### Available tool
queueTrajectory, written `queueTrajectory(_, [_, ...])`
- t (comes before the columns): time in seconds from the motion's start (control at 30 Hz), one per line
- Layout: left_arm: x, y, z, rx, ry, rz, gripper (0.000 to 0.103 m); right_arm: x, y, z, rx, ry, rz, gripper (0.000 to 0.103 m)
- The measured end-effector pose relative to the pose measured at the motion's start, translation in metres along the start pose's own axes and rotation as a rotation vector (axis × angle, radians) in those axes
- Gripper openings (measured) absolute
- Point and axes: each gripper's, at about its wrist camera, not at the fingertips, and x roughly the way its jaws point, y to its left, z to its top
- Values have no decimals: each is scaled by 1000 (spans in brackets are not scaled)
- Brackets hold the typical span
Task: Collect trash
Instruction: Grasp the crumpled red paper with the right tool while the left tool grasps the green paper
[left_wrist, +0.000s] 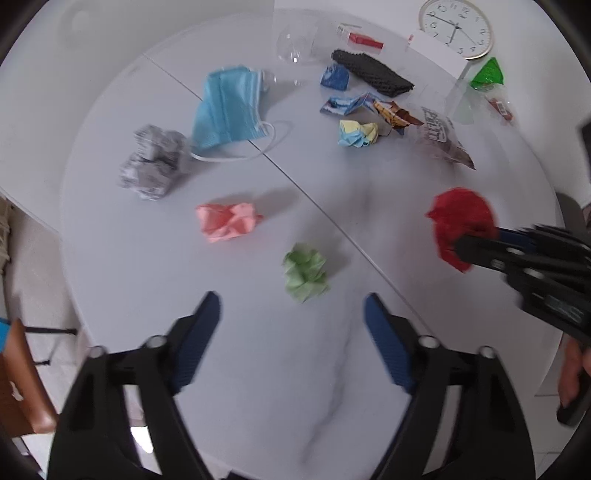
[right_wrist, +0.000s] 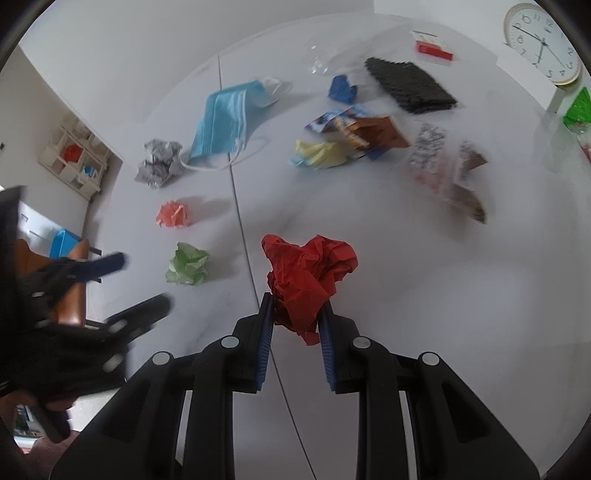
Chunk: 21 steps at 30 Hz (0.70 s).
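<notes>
My right gripper (right_wrist: 295, 306) is shut on a crumpled red paper ball (right_wrist: 308, 275), held just above the white table; the ball also shows in the left wrist view (left_wrist: 461, 221). My left gripper (left_wrist: 291, 314) is open and empty, just short of a green paper ball (left_wrist: 306, 271). In the right wrist view the left gripper (right_wrist: 144, 280) sits at the left, beside the green ball (right_wrist: 188, 264). A pink paper ball (left_wrist: 227, 221), a grey foil wad (left_wrist: 155, 162) and a blue face mask (left_wrist: 227, 107) lie farther out.
Snack wrappers (left_wrist: 369, 110), a yellow-blue paper wad (left_wrist: 358, 133), a black mesh pad (left_wrist: 373, 72), a red box (left_wrist: 365, 40), a clear cup (left_wrist: 299, 44) and a wall clock (left_wrist: 456, 27) lie at the back. A brown chair (left_wrist: 22, 376) stands beyond the table's left edge (left_wrist: 74, 295).
</notes>
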Motion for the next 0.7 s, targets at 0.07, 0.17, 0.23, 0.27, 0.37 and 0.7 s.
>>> queueTrajectory(0.07, [13,-2,5,-23,22,-3,58,-8,-4,1,4,-9,0,24])
queueTrajectory(0.17, [30,-6,9,-46,61,14,52,-17,-7,2,0,-24,-6,25])
queueTrajectory(0.23, [36,-8,11,-51,75,21,44,-20,-8,3,-6,-31,-6,25])
queueTrajectory(0.27, [36,-9,11,-48,67,32,37,-21,-9,3,-8,-33,-6,25])
queueTrajectory(0.37, [36,-11,11,-56,65,33,31,-21,-10,2,-11,-32,-8,25])
queueTrajectory(0.7, [-15,8,12,-74,-22,46,30,-25,12,5,-42,-30,2,25])
